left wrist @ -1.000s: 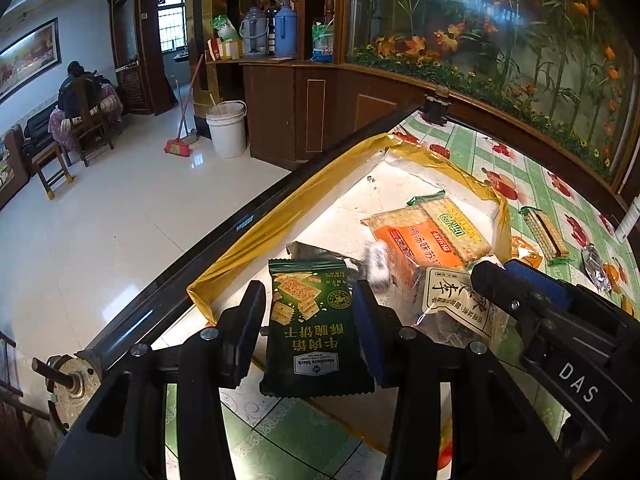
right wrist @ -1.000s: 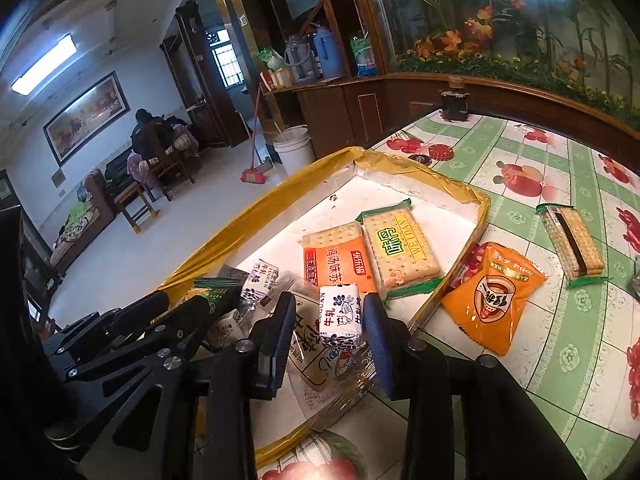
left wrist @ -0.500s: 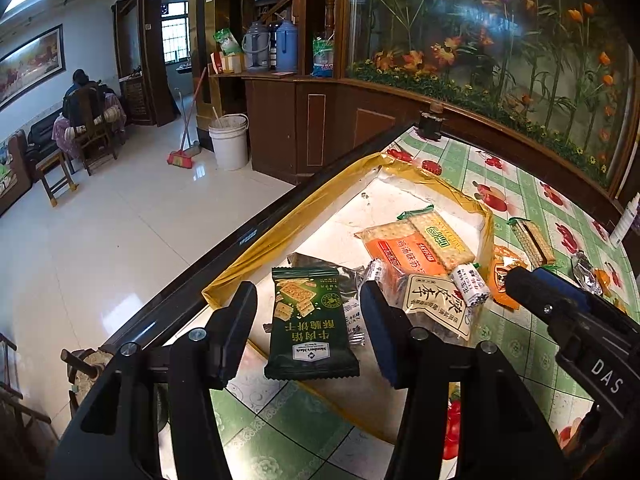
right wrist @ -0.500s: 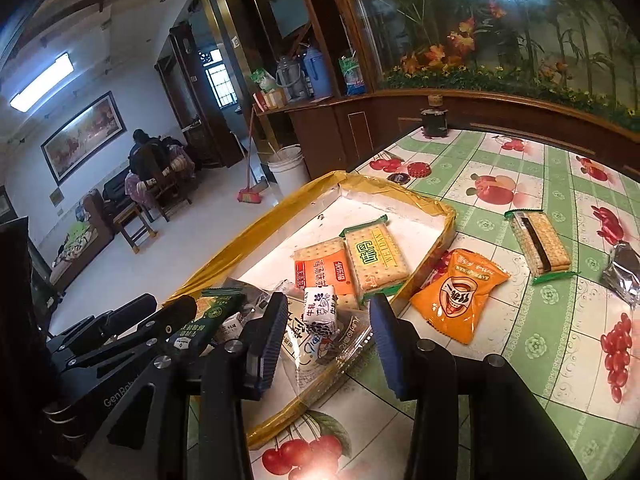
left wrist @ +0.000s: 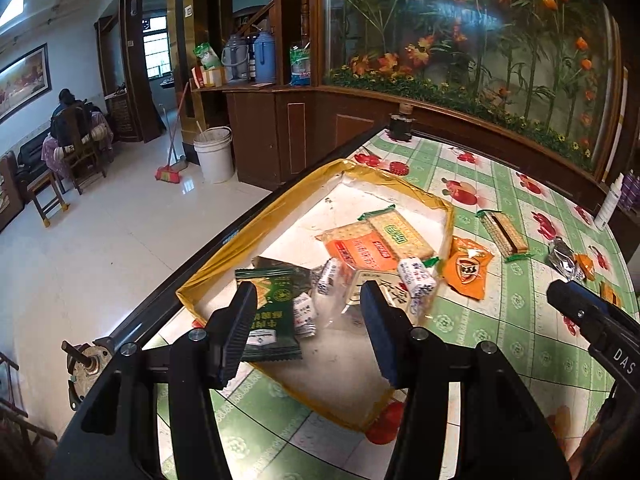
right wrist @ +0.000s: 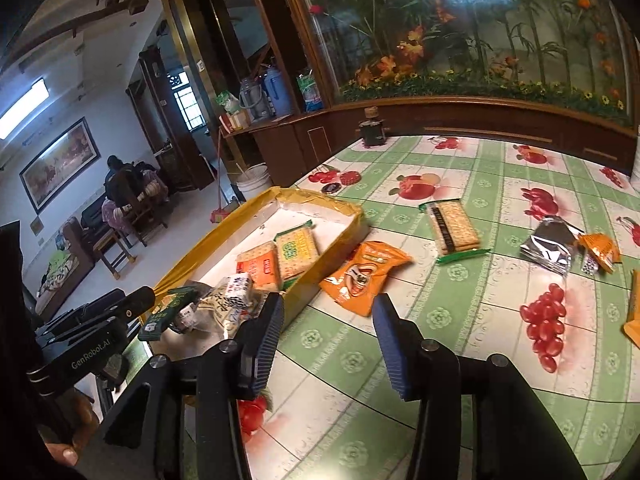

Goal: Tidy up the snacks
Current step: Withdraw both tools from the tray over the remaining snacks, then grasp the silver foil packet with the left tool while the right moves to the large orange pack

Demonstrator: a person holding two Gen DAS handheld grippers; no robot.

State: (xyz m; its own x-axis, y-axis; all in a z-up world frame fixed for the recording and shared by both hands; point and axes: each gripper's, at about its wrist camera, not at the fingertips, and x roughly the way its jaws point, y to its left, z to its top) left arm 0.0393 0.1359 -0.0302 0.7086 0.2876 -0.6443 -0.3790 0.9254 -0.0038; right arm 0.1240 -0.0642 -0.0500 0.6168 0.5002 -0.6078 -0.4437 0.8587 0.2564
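A shallow white box with yellow taped rim (left wrist: 288, 200) (right wrist: 256, 204) lies on the table and holds several snack packs: a dark green cracker pack (left wrist: 272, 312) (right wrist: 168, 308), orange (left wrist: 360, 248) and green-edged (left wrist: 400, 232) cracker packs, and a blue-and-white milk candy pack (left wrist: 416, 280) (right wrist: 236, 290). My left gripper (left wrist: 308, 320) is open and empty above the box's near end. My right gripper (right wrist: 328, 328) is open and empty, above the table beside the box. An orange pouch (right wrist: 364, 276) (left wrist: 466, 268) lies just outside the box.
On the green fruit-print tablecloth lie a sandwich cracker pack (right wrist: 452, 228) (left wrist: 502, 234), a silver pouch (right wrist: 548, 246) and small orange packets (right wrist: 600, 248). A dark jar (right wrist: 372, 132) stands at the table's far edge. The table edge drops to the floor on the left.
Both grippers have let go and pulled back and up. The green pack and the milk candy pack now lie in the box. The right gripper has swung right, over the tablecloth.
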